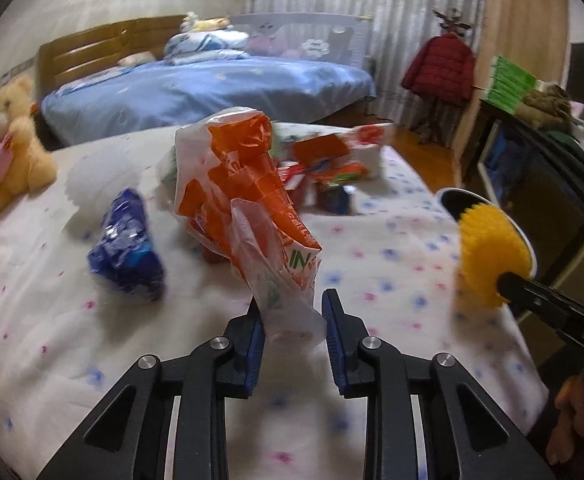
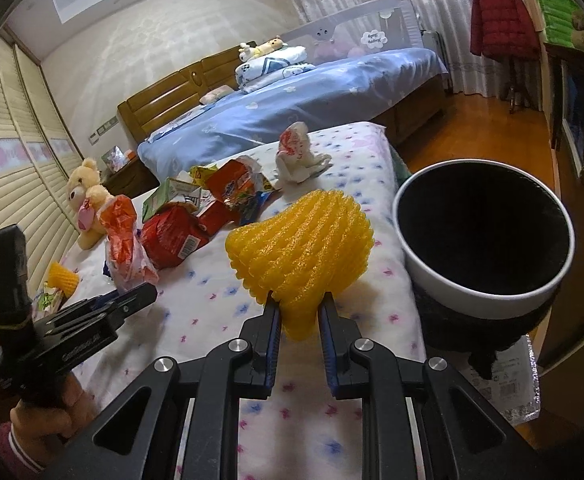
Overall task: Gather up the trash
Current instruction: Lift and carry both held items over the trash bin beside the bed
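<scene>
The surface is a white sheet (image 1: 392, 264) printed with small blue and pink flowers. At its far left a yellow teddy bear (image 1: 10, 144) sits upright. Near it, toward centre, a crumpled blue wrapper (image 1: 126, 250) lies on the sheet. The left gripper (image 1: 292, 320) has its jaws partly closed around the lower end of an orange-and-white plastic bag (image 1: 248, 200), which stands up and away from the fingers; the pad faces press the bag from both sides. Behind the bag lies a cluster of red and green wrappers (image 1: 324, 160). In the right wrist view, the same pile appears as a red packet (image 2: 174, 236) and torn wrappers (image 2: 236, 188), with a crumpled white paper (image 2: 298, 152) farther back, apart from the pile. The right gripper (image 2: 299, 316) is clamped on the narrow end of a yellow foam fruit net (image 2: 300, 240), held above the sheet. Just right of the net, off the sheet's edge, stands a white-rimmed bin (image 2: 444, 280) with a black liner, its mouth open upward.
</scene>
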### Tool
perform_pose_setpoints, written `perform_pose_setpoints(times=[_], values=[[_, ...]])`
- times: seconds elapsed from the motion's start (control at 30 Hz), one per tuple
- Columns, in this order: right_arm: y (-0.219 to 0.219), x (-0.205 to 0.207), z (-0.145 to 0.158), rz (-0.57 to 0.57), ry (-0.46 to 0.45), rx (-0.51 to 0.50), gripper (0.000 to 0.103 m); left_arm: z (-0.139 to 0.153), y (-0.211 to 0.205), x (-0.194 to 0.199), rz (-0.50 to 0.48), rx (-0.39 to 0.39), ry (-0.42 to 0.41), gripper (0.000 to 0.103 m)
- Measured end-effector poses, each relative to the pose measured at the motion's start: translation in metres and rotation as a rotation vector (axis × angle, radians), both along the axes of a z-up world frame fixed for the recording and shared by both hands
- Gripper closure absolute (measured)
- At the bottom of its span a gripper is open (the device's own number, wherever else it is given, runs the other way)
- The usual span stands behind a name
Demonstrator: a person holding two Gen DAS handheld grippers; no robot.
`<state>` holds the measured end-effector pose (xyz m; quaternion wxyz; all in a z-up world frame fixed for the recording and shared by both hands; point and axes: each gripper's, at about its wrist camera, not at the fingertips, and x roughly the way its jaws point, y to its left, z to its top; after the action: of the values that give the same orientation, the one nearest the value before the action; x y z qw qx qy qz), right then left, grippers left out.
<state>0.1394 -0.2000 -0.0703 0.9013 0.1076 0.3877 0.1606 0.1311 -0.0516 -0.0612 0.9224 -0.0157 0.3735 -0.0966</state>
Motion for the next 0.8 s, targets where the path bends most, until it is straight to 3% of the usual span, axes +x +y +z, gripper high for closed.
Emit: perform_pose_setpoints(times=[0.3,0.8], values=[[-0.037,-0.005,0.004,-0.076,0.000,0.000,0.085,0.002,-0.039,-0.001,-0.124,0.000,0.006,0.077],[-0.095,0.005,0.009,-0.194,0.001,-0.003,0.085,-0.002,-0.091,0.039,-0.262,0.017,0.054,0.077]])
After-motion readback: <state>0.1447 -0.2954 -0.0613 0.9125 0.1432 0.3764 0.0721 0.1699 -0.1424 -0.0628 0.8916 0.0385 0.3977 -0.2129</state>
